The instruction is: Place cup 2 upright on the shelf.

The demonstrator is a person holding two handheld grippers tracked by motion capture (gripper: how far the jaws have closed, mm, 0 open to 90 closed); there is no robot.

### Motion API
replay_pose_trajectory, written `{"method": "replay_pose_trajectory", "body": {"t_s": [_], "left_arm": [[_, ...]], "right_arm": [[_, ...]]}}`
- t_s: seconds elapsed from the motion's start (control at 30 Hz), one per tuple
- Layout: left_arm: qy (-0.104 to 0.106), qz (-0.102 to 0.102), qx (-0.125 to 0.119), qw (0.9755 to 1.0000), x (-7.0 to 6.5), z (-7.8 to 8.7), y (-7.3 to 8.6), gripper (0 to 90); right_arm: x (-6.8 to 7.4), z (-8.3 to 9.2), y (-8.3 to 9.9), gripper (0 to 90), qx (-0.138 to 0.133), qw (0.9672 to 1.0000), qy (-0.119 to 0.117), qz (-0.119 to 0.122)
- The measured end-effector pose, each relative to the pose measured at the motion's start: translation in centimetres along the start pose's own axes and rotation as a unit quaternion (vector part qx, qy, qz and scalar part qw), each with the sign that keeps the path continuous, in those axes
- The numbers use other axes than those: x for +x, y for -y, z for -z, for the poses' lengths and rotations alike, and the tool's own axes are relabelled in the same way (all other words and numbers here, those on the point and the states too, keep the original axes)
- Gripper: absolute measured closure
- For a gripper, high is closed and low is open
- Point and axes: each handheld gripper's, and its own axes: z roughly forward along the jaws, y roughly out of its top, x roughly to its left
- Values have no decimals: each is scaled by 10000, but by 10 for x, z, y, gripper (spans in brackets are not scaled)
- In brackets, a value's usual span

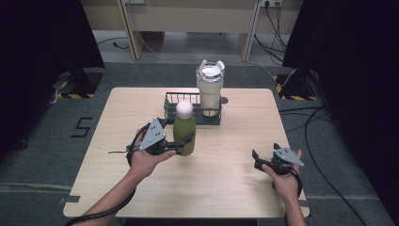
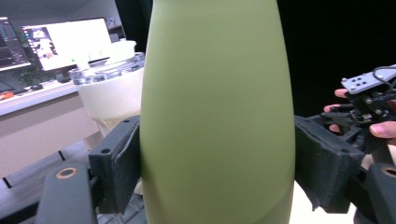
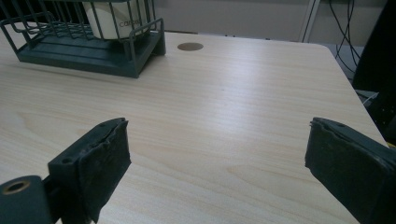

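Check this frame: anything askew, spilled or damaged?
Nothing spilled or tipped. The green bottle stands upright in the left claw, in front of the wire rack; the cream tumbler sits upright in the rack. One small thing: the right claw's pads look frayed at the edges.

Green bottle cropped top and bottom.

The green bottle has a smooth, matt coat and a matt white cap. The table is pale wood grain with a soft sheen. The rack, at its 11 o'clock, is dark coated wire. The cream tumbler looks matt under a clear plastic lid. Jaw pads are rough black rubber, worn at the edges.
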Motion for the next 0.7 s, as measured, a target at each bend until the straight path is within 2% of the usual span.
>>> {"method": "replay_pose_trajectory", "body": {"t_s": [0.7], "left_arm": [[-374, 32, -10, 9993, 20, -5, -3, 233]], "right_arm": [[0, 0, 0, 69, 4, 10000, -11, 1]]}}
